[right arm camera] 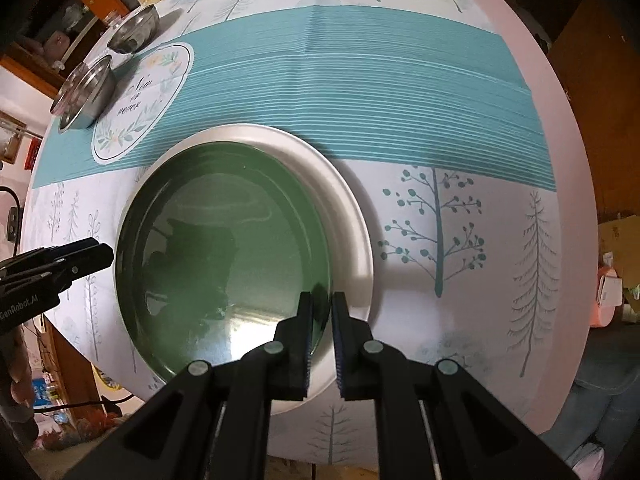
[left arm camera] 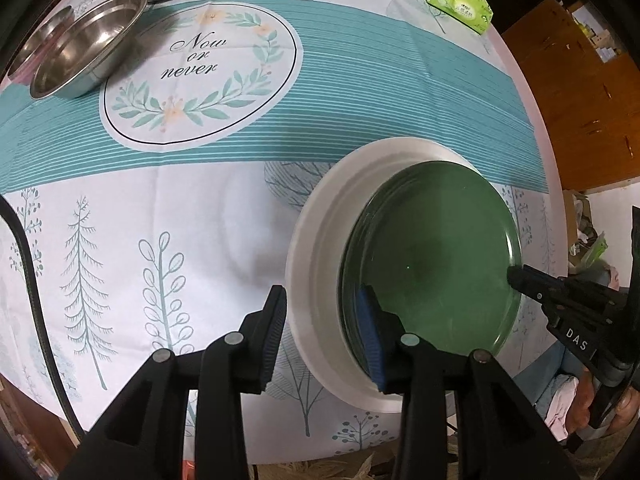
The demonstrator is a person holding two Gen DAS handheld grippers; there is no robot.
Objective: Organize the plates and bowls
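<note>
Right tongs [right arm camera: 321, 320] pinch the green plate [right arm camera: 224, 248] rim, low centre, atop the white plate [right arm camera: 352, 216]. Left tongs [left arm camera: 324, 328] gape around both rims. The thin pinch could slip, dropping the plate.

Left gripper [left arm camera: 324, 300] was spread wide, its blue-padded fingers [left arm camera: 370, 336] well apart, pointing forward and down. Right gripper [right arm camera: 321, 304] was nearly closed, its two fingers [right arm camera: 305, 332] parallel with only a narrow slit between them. Each gripper's tip appeared at the edge of the other's wrist view; a bare hand [left arm camera: 600, 404] grasped the right one's handle.
</note>
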